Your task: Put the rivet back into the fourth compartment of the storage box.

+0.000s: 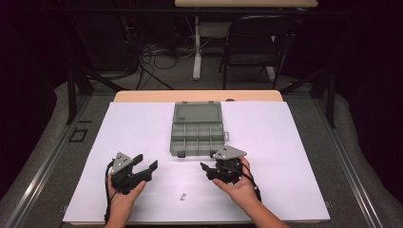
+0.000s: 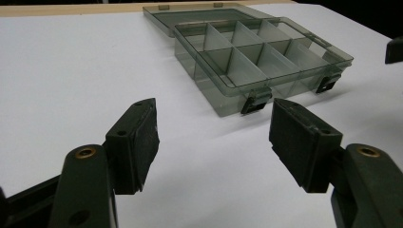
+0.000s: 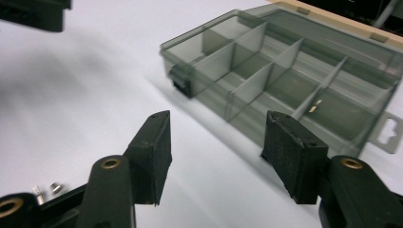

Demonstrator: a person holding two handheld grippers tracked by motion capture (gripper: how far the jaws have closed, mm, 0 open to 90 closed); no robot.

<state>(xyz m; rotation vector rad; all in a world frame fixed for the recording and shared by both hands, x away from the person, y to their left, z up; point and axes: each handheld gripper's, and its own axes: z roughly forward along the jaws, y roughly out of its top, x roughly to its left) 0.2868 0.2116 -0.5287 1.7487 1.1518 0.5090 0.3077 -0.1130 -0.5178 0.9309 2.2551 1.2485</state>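
Open grey box [image 1: 197, 129] is lying mid-table on white sheet [image 1: 133, 142]. Left gripper [image 1: 145, 165] is being held wide open, nothing inside. Right gripper [image 1: 207, 171] is being held open, empty, just beside box. Tiny screws [image 1: 182, 195] are lying between hands.

The small metal parts [image 1: 182, 195] at lower centre of the high view are too small to identify. In the right gripper view they [image 3: 46, 190] sit blurred at lower left, and the compartment box [image 3: 285, 76] is softly blurred and cut off at the right edge.
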